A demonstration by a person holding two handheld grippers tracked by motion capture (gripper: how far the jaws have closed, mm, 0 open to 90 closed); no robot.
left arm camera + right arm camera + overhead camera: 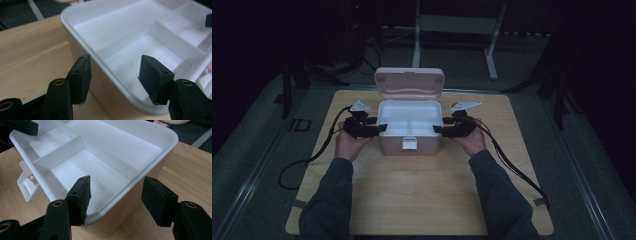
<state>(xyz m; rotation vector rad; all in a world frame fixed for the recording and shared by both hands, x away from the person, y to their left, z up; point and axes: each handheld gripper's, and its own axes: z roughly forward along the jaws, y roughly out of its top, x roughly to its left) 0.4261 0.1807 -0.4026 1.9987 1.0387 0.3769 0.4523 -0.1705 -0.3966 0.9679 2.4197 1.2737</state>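
Note:
A pink box (392, 145) stands open at the middle of the wooden table, its lid (409, 82) tipped up behind it. Inside sits a white tray (399, 114) split by dividers (175, 40). My left gripper (382, 128) is at the box's left end. Its jaws are open (115, 62) and straddle the rim (82, 42), one pad outside the wall and one over the tray. My right gripper (437, 130) mirrors this at the right end, open (117, 182) across the rim (140, 176). No pad presses on the wall.
A white latch (410, 143) hangs on the box's front, also seen beside the tray as latch (26, 186). The wooden tabletop (422, 200) spreads in front of the box. Cables (512, 165) trail from both grippers. A metal stand (492, 45) rises in the dark behind.

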